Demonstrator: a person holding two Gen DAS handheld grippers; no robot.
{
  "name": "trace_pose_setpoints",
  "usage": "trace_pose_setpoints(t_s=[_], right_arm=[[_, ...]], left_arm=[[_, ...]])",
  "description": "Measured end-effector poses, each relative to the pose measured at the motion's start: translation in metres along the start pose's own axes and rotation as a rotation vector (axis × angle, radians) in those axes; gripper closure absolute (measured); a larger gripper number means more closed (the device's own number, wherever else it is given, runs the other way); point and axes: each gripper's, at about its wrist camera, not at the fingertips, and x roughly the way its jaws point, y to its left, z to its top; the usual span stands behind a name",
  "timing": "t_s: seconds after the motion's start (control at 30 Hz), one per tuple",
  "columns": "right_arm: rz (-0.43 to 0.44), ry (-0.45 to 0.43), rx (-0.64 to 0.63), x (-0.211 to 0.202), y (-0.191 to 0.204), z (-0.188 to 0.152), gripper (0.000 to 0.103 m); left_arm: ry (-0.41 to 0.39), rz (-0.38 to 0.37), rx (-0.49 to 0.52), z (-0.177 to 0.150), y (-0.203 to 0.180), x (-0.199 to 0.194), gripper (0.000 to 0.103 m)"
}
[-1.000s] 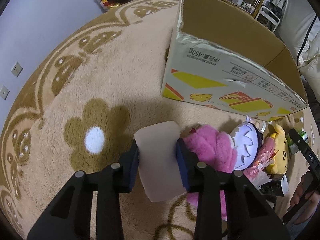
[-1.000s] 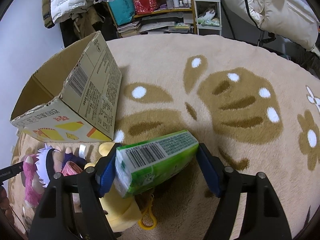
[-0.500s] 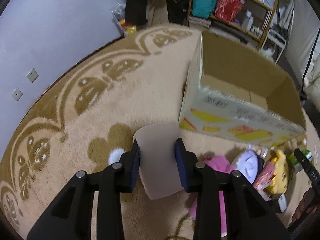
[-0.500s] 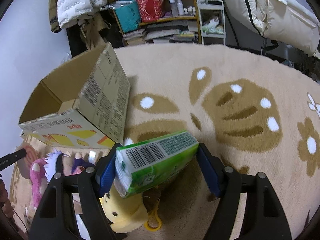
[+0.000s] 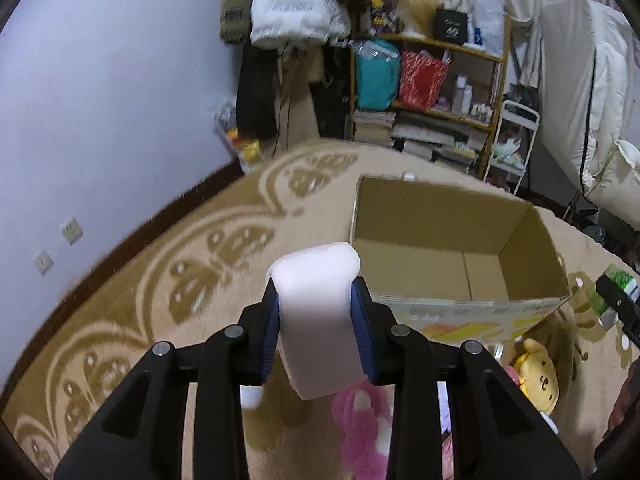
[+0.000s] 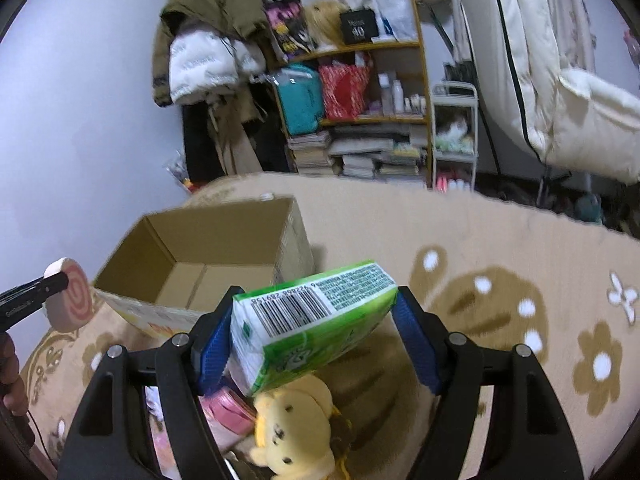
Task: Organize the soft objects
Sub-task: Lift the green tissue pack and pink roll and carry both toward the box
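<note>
My left gripper (image 5: 316, 312) is shut on a pale pink soft cushion (image 5: 320, 320) and holds it in the air, just short of the near left corner of an open cardboard box (image 5: 460, 264). The right wrist view shows the cushion's swirl-patterned face (image 6: 70, 294). My right gripper (image 6: 316, 320) is shut on a green tissue pack (image 6: 312, 320), held up at the box's right side (image 6: 192, 264). A yellow plush (image 6: 292, 428), also in the left wrist view (image 5: 538, 376), and a pink plush (image 5: 360, 432) lie on the rug below.
The box stands on a beige patterned rug (image 5: 180, 280). Behind it are a cluttered shelf (image 5: 424, 92), a white cart (image 5: 512, 136), hanging coats (image 5: 280, 12) and bedding at right (image 6: 560, 80). A wall (image 5: 100, 100) runs along the left.
Both grippers have risen with their loads and tilted up toward the box. The box's inside has come into view and the plush toys have dropped lower in the frames.
</note>
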Motion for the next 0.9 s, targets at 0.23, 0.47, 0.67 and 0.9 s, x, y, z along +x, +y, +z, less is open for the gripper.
trace_pose_setpoints(t_s=[0.23, 0.47, 0.67, 0.9], right_arm=[[0.063, -0.058, -0.057, -0.005, 0.027, 0.025, 0.024], [0.101, -0.059, -0.137, 0.005, 0.057, 0.029, 0.024], [0.122, -0.045, -0.209, 0.019, 0.077, 0.028, 0.024], [0.151, 0.001, -0.218, 0.039, 0.075, 0.025, 0.024]], left_arm=[[-0.087, -0.007, 0.047, 0.027, -0.011, -0.014, 0.071], [-0.149, -0.029, 0.065, 0.048, -0.018, -0.017, 0.071], [-0.158, -0.057, 0.081, 0.056, -0.026, -0.011, 0.071], [-0.132, -0.114, 0.109, 0.051, -0.036, 0.000, 0.070]])
